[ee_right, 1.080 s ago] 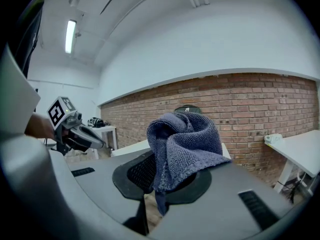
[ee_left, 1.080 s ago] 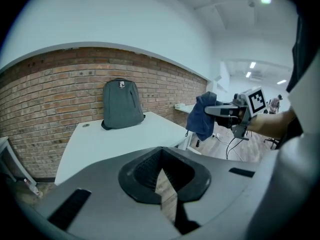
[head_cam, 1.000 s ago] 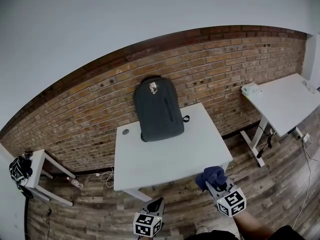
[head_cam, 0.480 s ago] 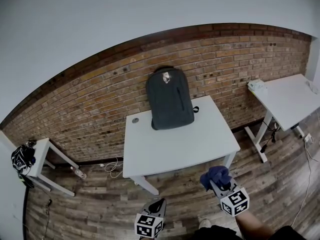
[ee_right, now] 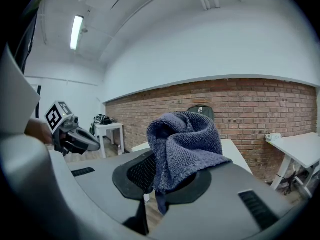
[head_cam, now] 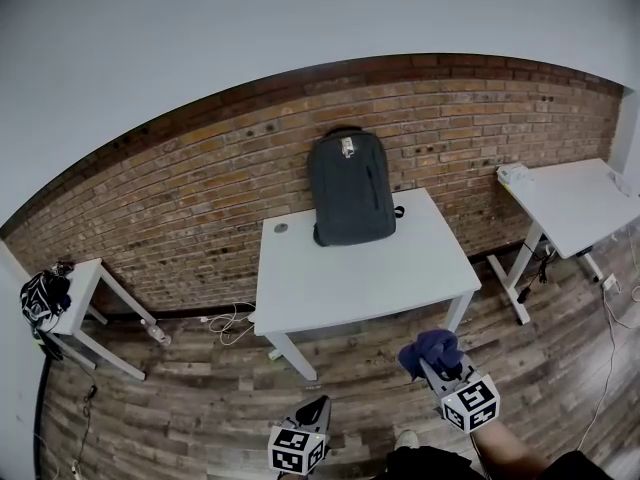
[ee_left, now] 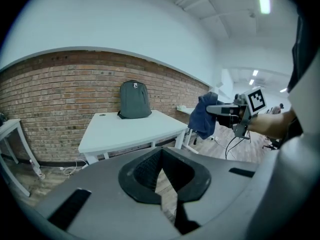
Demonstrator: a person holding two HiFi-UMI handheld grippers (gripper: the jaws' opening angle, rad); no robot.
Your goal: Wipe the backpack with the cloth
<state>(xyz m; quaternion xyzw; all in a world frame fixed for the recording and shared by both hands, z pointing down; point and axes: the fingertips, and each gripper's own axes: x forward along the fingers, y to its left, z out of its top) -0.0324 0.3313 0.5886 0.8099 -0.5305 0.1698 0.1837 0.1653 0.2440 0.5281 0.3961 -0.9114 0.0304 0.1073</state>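
A dark grey backpack (head_cam: pixel 352 186) stands upright against the brick wall at the back of a white table (head_cam: pixel 360 278). It also shows in the left gripper view (ee_left: pixel 135 99), with the white table (ee_left: pixel 130 129) under it. My right gripper (head_cam: pixel 432 360) hangs over the floor in front of the table's right corner, shut on a bunched blue cloth (head_cam: pixel 428 349). The cloth (ee_right: pixel 182 139) bulges out of the right gripper (ee_right: pixel 170 169). My left gripper (head_cam: pixel 312 411) is low near the frame's bottom, and in its own view the left gripper (ee_left: pixel 161 156) is shut and holds nothing.
A second white table (head_cam: pixel 575 203) stands at the right with a small white box (head_cam: pixel 512 175) on it. A small white side table (head_cam: pixel 85 288) at the left carries a dark bundle (head_cam: pixel 40 298). Cables (head_cam: pixel 225 328) lie on the wooden floor by the wall.
The table and backpack have shifted right and look farther away in the head view. Both grippers stay low in the frame, the right one still holding the cloth.
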